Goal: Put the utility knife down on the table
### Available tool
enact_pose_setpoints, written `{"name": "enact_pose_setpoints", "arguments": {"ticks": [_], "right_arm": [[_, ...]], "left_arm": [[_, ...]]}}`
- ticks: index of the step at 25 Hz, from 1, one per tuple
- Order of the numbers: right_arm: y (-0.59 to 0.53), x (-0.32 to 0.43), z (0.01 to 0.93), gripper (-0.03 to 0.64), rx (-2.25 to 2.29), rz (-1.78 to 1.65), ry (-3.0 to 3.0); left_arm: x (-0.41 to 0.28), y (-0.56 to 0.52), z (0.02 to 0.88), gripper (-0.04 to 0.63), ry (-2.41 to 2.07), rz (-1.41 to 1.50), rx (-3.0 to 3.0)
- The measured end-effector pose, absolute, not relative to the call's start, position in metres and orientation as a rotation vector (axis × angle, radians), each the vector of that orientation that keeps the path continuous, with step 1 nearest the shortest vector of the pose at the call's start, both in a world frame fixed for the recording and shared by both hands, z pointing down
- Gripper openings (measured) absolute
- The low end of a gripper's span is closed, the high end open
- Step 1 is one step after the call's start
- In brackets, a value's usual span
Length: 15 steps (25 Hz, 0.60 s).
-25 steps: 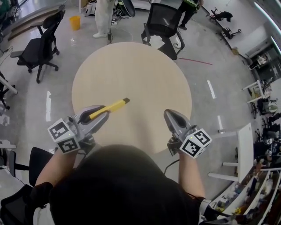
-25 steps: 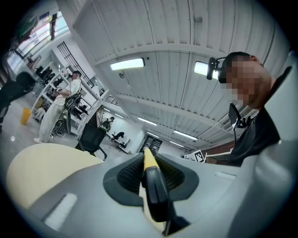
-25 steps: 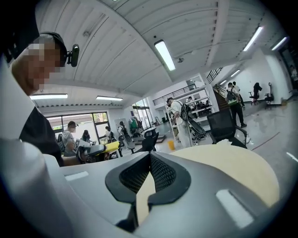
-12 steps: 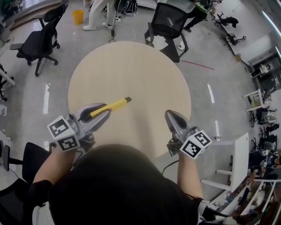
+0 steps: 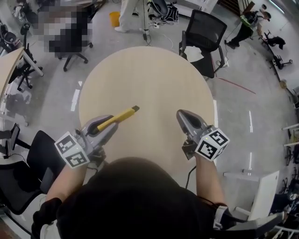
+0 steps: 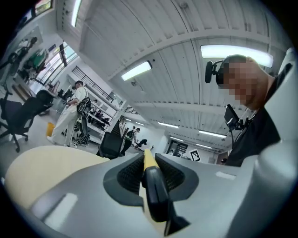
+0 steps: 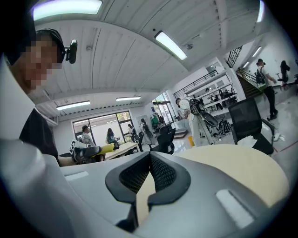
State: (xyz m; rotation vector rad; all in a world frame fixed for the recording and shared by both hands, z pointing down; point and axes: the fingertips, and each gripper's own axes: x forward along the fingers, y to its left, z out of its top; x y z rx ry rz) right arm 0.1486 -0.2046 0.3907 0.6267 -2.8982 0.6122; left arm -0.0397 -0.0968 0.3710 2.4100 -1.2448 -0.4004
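A utility knife (image 5: 119,115) with a yellow body and a black rear end is clamped in my left gripper (image 5: 111,123). It is held level above the near left part of the round beige table (image 5: 149,70), its tip pointing right and away. In the left gripper view the knife (image 6: 150,176) runs straight out between the ribbed pads. My right gripper (image 5: 181,114) hovers over the table's near right part. Its jaws (image 7: 150,155) meet at the tips with nothing between them. In the right gripper view the left gripper with the knife (image 7: 94,150) shows far off at the left.
A black office chair (image 5: 203,33) stands at the table's far right and another (image 5: 21,175) at my near left. A person in white (image 5: 129,14) stands beyond the table next to a yellow bin (image 5: 114,18). Grey floor surrounds the table.
The head view has swung, so the room has shifted round the table. Both grippers have drifted a little over the table's near side. The knife stays clamped in the left one.
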Motion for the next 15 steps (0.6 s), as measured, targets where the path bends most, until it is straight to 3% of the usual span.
{"name": "enact_pose_setpoints", "arguments": {"ticks": [15], "right_arm": [[-0.187, 0.11, 0.378, 0.015, 0.839, 0.547, -2.868]], "left_arm": [[-0.118, -0.096, 0.347, 0.074, -1.177, -0.466, 2.483]]}}
